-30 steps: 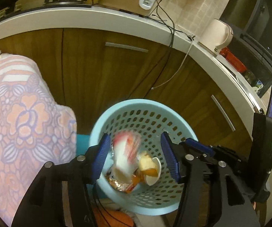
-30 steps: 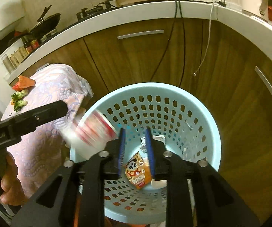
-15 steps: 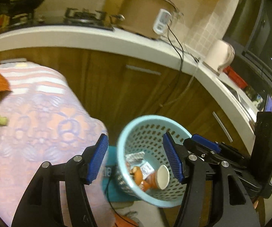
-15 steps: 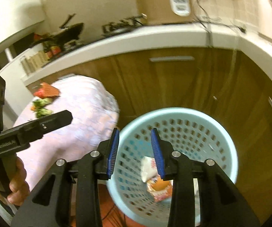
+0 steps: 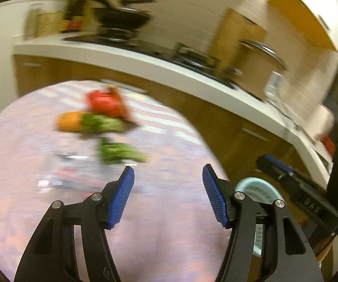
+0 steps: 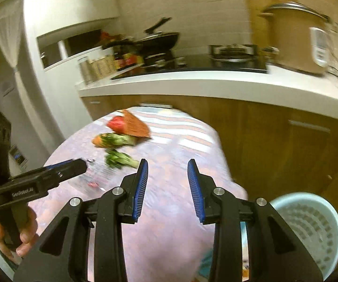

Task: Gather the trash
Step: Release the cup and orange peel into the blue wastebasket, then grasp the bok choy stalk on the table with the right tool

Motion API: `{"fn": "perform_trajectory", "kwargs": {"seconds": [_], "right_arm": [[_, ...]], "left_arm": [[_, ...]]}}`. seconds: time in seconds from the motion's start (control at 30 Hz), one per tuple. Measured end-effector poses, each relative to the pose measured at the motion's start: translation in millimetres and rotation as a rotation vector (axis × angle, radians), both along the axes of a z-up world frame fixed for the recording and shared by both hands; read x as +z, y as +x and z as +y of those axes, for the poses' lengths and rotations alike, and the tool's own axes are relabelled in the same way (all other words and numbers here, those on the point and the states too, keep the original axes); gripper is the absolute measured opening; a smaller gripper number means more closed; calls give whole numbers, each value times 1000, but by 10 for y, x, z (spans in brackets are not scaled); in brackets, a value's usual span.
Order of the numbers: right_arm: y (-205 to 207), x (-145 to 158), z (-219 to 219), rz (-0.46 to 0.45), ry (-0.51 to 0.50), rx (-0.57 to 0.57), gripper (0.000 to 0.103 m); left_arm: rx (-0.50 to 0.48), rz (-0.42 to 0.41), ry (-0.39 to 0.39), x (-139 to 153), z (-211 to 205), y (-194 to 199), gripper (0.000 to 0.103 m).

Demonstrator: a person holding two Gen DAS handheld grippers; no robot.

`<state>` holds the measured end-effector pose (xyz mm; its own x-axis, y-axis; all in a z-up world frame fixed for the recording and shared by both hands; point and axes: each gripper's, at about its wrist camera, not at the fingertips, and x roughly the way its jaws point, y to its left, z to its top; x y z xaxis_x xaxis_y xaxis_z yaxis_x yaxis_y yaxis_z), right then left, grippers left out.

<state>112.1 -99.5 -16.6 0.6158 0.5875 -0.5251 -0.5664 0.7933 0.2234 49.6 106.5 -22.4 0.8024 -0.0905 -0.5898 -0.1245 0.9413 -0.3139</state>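
Looking over the table (image 6: 169, 223) with its pink flowery cloth, both grippers point at it from above. The blue bin (image 6: 309, 221) stands on the floor just beside the table, low on the right. Far back on the cloth lie a red thing (image 6: 117, 122), an orange mat (image 6: 137, 127) and some greens (image 6: 119, 158); these look like food, not trash. Nearer, a shiny wrapper (image 6: 96, 176) lies flat on the cloth, blurry, and that is likely the trash to get next.

The left gripper (image 5: 167, 195) has its jaws wide apart and holds nothing. The right gripper (image 6: 167, 188) has its jaws apart too, and holds nothing.

To do it well, slow down so the view gets sharp. Come down over the wrapper, not the greens. Pinch only the wrapper, not the cloth under it, then carry it across to the bin.
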Motion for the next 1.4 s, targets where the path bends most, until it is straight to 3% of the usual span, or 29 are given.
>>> {"fn": "perform_trajectory", "kwargs": {"seconds": [0.27, 0.33, 0.5, 0.6, 0.77, 0.97, 1.07, 1.3, 1.4], "right_arm": [[175, -556, 1000, 171, -94, 158, 26], [159, -677, 1138, 206, -118, 176, 26], [132, -807, 1259, 280, -72, 225, 26], [85, -832, 1355, 282, -99, 237, 25], [-131, -805, 1553, 274, -121, 302, 12], [-415, -744, 1883, 289, -100, 425, 11], [-481, -657, 1862, 249, -98, 440, 11], [22, -392, 1370, 155, -81, 280, 12], [337, -459, 1425, 135, -171, 256, 27]], "left_arm": [[204, 35, -62, -182, 896, -283, 59], [226, 31, -74, -197, 1025, -342, 59], [237, 35, -80, -250, 1182, -437, 59], [242, 32, -95, -290, 1250, -486, 59], [268, 17, -111, -297, 1385, -591, 59], [308, 14, -125, -313, 1542, -724, 59], [308, 24, -133, -338, 1569, -748, 59], [220, 83, -117, -449, 1271, -510, 61], [189, 128, -123, -546, 1110, -364, 62]]}}
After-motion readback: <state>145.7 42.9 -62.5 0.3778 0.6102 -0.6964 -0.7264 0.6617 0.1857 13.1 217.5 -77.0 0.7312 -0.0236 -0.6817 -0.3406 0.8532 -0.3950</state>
